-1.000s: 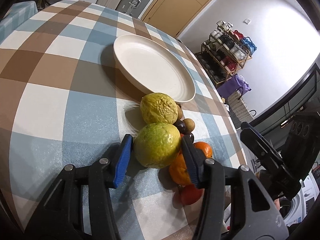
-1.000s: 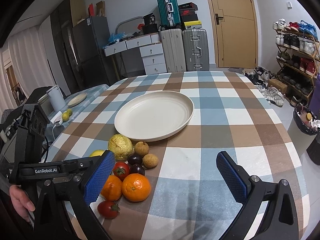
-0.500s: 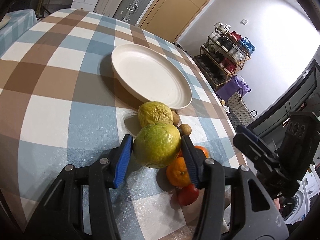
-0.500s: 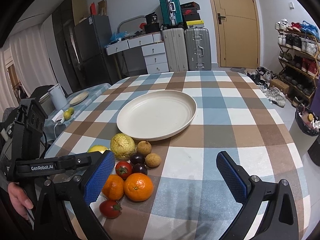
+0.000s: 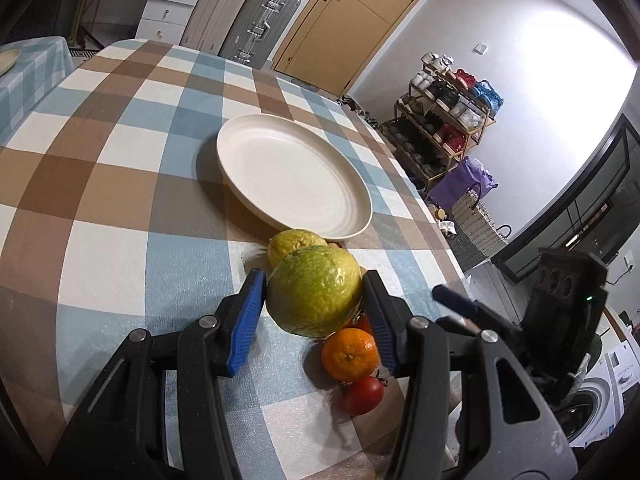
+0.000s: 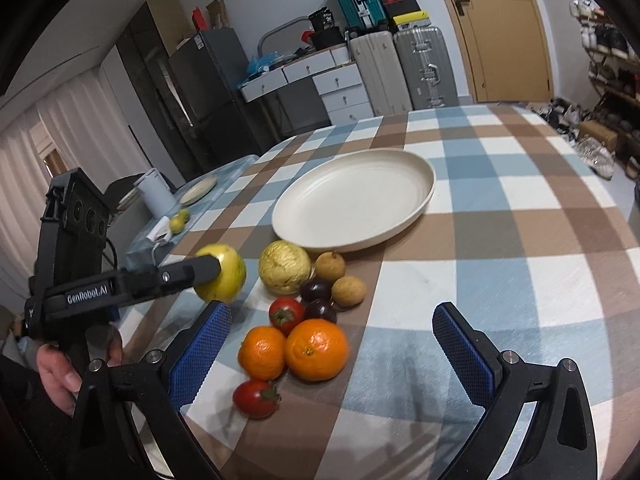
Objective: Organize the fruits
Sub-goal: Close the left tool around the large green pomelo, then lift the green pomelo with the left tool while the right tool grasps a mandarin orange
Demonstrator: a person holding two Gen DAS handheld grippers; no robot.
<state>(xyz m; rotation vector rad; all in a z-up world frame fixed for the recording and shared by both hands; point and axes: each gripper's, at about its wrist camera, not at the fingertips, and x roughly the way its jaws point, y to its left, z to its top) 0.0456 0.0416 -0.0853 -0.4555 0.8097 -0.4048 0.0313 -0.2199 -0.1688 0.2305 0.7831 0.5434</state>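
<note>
My left gripper [image 5: 314,304] is shut on a large green-yellow fruit [image 5: 314,296] and holds it above the table; the fruit also shows in the right wrist view [image 6: 226,270]. A wrinkled yellow fruit [image 6: 285,266], two oranges [image 6: 316,349], two tomatoes [image 6: 256,398], dark plums [image 6: 316,291] and brown longans [image 6: 348,290] lie in a cluster below the cream plate [image 6: 416,208], which holds nothing. My right gripper [image 6: 332,354] is open over the oranges.
The checked tablecloth [image 6: 520,248] covers the table. The right table edge [image 5: 436,224] is near the fruit cluster. A side table with a kettle [image 6: 154,194] stands at left. Suitcases, drawers and a shoe rack stand beyond.
My left gripper has lifted the green-yellow fruit off the table and away from the cluster. My right gripper has shifted a little toward the oranges, still open.
</note>
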